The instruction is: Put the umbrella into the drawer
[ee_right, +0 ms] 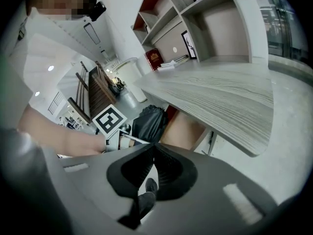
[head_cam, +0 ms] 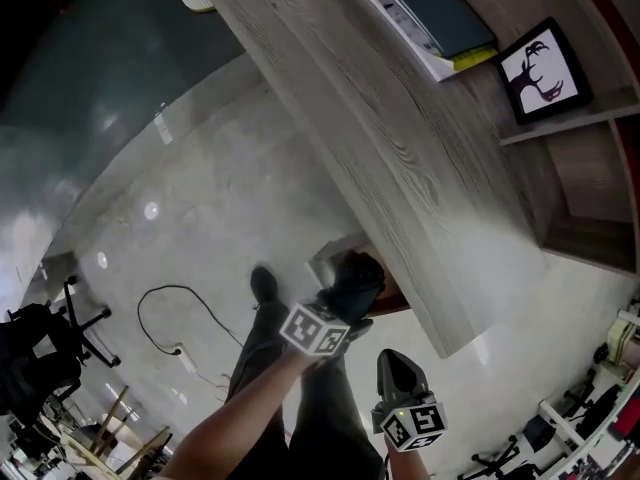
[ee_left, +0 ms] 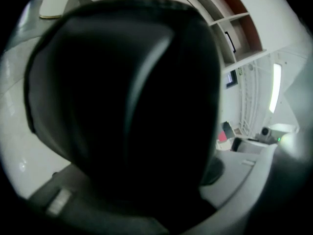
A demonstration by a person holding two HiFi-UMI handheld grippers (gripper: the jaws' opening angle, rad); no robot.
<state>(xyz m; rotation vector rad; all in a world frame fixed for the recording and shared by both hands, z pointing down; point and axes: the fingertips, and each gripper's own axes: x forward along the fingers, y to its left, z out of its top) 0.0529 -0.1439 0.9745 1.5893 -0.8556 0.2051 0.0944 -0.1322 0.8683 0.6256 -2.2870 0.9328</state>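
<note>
Grasping umbrella, left claw (its view mostly blocked); right claw clenched, empty.

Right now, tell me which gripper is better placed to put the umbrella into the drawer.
Left. The left gripper holds the black umbrella close to the drawer under the desk. The right gripper is shut and empty, farther from it, so it would need a handover first.

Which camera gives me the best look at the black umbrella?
The right gripper view: the umbrella appears from the side, folds visible, near the edge of the desk. The head view shows it small and dark from above. In the left gripper view it fills the frame as a black blur.
</note>
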